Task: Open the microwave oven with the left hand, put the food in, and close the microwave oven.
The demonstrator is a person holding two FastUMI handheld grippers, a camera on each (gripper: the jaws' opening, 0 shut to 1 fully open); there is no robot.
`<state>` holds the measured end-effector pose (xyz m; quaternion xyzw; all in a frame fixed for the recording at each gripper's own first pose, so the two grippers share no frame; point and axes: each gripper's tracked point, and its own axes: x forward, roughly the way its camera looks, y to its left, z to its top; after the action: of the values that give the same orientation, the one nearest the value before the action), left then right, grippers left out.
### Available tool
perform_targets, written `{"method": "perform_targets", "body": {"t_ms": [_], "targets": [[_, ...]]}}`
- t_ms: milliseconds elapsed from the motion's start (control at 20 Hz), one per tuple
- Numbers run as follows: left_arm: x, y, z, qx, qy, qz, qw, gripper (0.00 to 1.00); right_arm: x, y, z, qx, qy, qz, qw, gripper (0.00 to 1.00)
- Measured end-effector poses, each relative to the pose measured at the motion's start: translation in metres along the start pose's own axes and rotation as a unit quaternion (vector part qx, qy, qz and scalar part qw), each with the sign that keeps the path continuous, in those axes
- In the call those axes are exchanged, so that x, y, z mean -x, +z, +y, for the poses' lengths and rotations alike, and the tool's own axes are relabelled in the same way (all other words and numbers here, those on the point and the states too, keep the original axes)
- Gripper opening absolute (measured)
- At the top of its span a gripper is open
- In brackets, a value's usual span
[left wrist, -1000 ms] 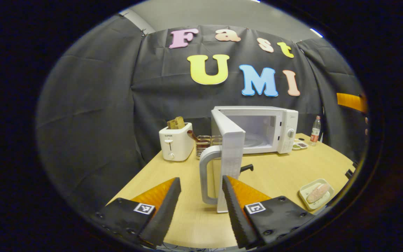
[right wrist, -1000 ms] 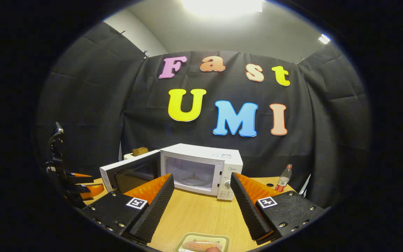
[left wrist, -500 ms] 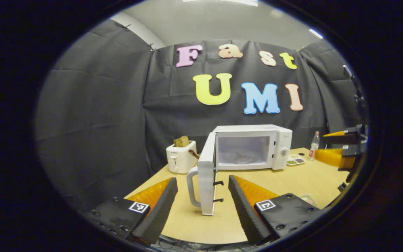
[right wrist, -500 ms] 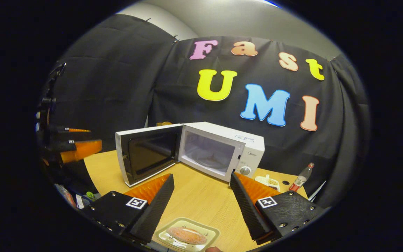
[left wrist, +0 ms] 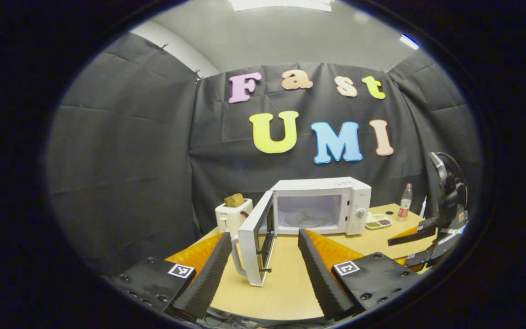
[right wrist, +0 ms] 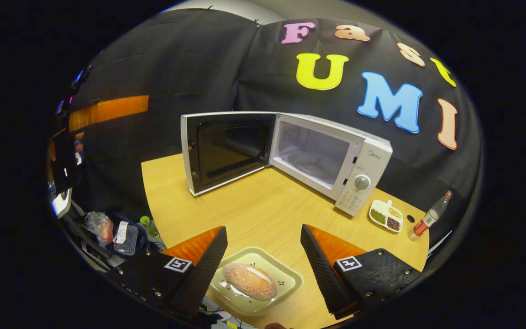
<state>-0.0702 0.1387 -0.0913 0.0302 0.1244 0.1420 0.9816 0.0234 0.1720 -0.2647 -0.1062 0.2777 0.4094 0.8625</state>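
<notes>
Microwave (right wrist: 331,155) door (right wrist: 226,151) swung fully open, cavity empty: step 1 looks done. Left: load food, shut door.

Left gripper (left wrist: 260,269): jaws wide apart, holding nothing, clear of door handle (left wrist: 235,260).

Right gripper (right wrist: 263,269): jaws wide apart, empty, poised above tray (right wrist: 286,285) w/ sugared bun (right wrist: 249,281) at table's near edge (right wrist: 162,214); not yet gripped.

Writing: small brand mark on microwave front, too small to make out. Bottle (right wrist: 427,217) label unreadable, near table's far right corner beside snack dish (right wrist: 386,214).
</notes>
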Motion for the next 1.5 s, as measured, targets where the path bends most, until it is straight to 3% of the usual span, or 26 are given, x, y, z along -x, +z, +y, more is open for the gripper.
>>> {"method": "perform_targets", "body": {"t_ms": [400, 1000, 1250, 1500], "targets": [[0.017, -0.008, -0.002, -0.013, 0.046, 0.018, 0.999, 0.95, -0.024, -0.061, 0.001, 0.013, 0.080, 0.081, 0.993, 0.99], [0.023, -0.009, -0.018, -0.012, 0.087, 0.026, 0.996, 0.96, -0.036, -0.105, 0.015, -0.004, 0.165, 0.131, 0.978, 1.00], [0.026, -0.005, -0.030, -0.007, 0.090, 0.021, 0.996, 0.95, -0.029, -0.103, 0.020, 0.017, 0.172, 0.119, 0.978, 0.79], [0.026, 0.004, -0.037, -0.007, 0.084, 0.010, 0.996, 0.95, -0.021, -0.074, 0.014, 0.033, 0.150, 0.075, 0.985, 0.77]]}}
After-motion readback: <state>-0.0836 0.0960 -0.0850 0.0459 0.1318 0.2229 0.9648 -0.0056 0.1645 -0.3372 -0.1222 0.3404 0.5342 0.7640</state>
